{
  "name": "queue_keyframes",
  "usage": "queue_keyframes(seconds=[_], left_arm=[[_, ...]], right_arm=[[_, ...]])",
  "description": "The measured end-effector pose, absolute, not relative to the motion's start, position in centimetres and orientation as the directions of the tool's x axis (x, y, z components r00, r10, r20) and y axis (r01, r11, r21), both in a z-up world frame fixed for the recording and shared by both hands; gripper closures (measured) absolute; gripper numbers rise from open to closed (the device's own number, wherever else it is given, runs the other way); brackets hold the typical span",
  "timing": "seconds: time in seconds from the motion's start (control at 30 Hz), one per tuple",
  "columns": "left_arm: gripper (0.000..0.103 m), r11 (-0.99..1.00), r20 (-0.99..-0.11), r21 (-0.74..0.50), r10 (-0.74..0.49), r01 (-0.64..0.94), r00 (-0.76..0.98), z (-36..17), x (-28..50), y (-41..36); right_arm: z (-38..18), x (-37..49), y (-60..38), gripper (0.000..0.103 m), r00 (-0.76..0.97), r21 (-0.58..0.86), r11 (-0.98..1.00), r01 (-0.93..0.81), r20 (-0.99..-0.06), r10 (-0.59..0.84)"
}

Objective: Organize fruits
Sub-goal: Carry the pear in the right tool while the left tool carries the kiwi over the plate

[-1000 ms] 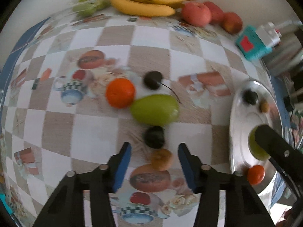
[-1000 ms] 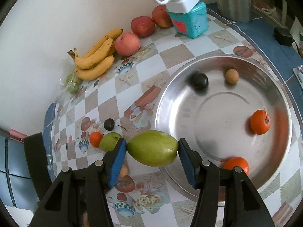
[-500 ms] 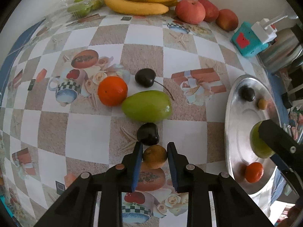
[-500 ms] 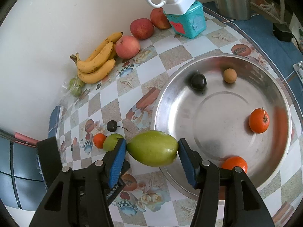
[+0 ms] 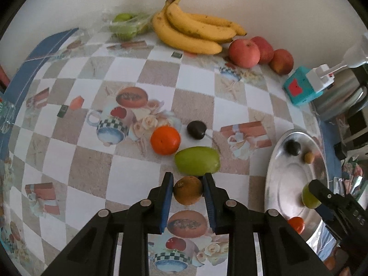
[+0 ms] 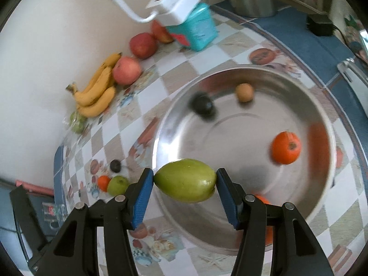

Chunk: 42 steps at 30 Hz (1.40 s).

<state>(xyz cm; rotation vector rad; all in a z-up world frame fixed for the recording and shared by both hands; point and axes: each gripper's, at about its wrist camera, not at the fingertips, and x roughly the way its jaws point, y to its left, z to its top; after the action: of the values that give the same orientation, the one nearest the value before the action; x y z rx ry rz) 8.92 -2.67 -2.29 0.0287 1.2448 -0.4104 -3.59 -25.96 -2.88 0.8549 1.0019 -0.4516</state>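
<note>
Fruit lies scattered over a checkered tablecloth [image 5: 197, 78], with a round steel basin [image 6: 326, 124] at one side. The left gripper [image 5: 188, 189] has its blue pads pinched on a small brown-orange fruit [image 5: 188, 190], held just above the cloth. Beyond it on the cloth lie a green mango [image 5: 197, 161], an orange tangerine [image 5: 165, 140] touching it, and a dark plum [image 5: 196, 129] with a thin stem just behind. The right gripper [image 6: 185, 180] clamps a second green mango [image 6: 185, 180] end to end between its pads, poised over the near rim of the basin. Inside the basin sit a dark plum [image 6: 202, 105], a small tan fruit [image 6: 244, 92] and an orange tangerine [image 6: 286, 147]; another orange fruit [image 6: 261, 199] shows partly behind the right finger. Against the wall rest a bunch of bananas [image 5: 195, 32], 3 red apples [image 5: 244, 53], and a clear bag of green fruit [image 5: 124, 26]. A teal box [image 6: 195, 33] with a white power adapter [image 6: 177, 2] on top stands near the apples.
</note>
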Motion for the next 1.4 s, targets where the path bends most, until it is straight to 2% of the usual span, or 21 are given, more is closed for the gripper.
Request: queue_keyframes(seconds=[0.53,1.4], left_arm=[[0.075,0.852,-0.880,-0.211,-0.379,0.480,0.286,-1.0,6.8,-9.7],[0.074,0.766,-0.896,-0.136,-0.365,0.628,0.251,-3.4,5.7,-19.6]], right_arm=[[-2.8,-6.4,-30.4,0.045,0.495,0.410,0.518,0.751,-0.868,-0.031],[-2.7,-4.3,-32.5,0.045,0.477,0.360,0.544,0.758,-0.875,-0.086]])
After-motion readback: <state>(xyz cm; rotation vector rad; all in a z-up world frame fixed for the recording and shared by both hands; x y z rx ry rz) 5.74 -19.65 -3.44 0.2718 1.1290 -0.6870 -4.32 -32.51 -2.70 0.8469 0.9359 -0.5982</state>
